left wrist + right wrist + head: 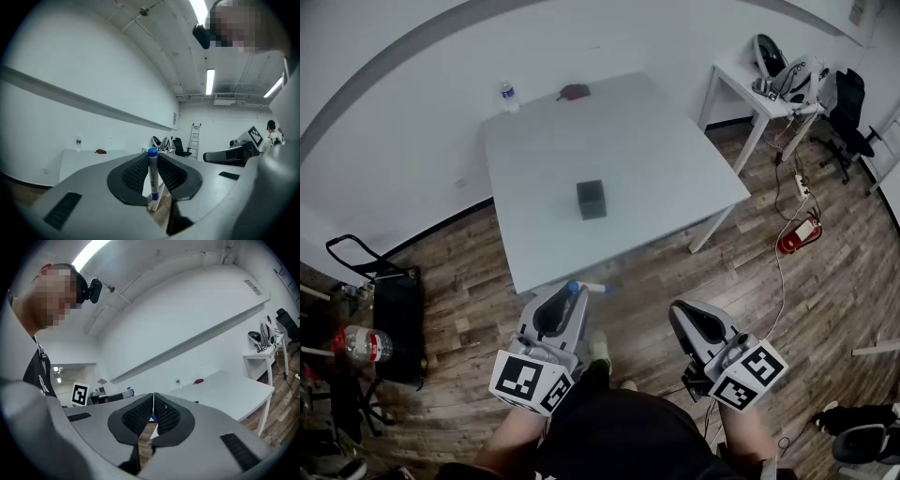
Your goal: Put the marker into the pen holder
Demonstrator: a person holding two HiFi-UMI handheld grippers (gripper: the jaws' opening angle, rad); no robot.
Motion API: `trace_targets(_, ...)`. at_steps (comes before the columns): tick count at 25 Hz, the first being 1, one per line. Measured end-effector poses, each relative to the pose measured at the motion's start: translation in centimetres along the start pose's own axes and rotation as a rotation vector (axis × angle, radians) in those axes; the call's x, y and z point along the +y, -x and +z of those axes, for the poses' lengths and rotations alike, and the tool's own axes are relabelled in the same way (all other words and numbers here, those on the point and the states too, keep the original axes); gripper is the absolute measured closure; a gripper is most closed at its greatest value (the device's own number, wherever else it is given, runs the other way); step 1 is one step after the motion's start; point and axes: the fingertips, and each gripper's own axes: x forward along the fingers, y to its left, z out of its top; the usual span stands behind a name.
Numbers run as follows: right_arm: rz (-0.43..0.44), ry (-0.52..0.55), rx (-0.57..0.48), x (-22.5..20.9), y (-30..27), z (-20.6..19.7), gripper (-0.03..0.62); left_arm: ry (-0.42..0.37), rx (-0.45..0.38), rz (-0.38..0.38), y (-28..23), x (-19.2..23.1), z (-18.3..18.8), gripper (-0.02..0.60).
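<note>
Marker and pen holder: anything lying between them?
Nothing. The head view shows only bare table between the marker, held in the left claw, and the pen holder.

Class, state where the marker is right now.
In the head view, the marker sits clamped in the left tongs at lower left-centre, at the table's near edge, short of the pen holder at mid-table.

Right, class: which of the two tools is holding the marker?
The left tool, shut on the blue-capped marker; the right tool is shut with nothing between its jaws.
</note>
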Motion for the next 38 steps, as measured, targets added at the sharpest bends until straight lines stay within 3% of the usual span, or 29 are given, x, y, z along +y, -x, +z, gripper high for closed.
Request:
trace_targets(12,-0.052,0.005,0.012,-3.1,-10.8,2.4,0.579,0.025,-0.014,0.031,-7.6,11.5,1.2,0.514)
trace_targets(21,-0.078,-0.016,0.042,-5.8,-13.8,2.6,0.579,0.057,0.021,0.067,-13.0,15.9,-1.4,0.514)
trace_targets(38,0.125,-0.058,0.206,-16.6,-23.8,4.9,0.577,0.249,0.122,0.375,-24.7,23.5,-11.4,0.514)
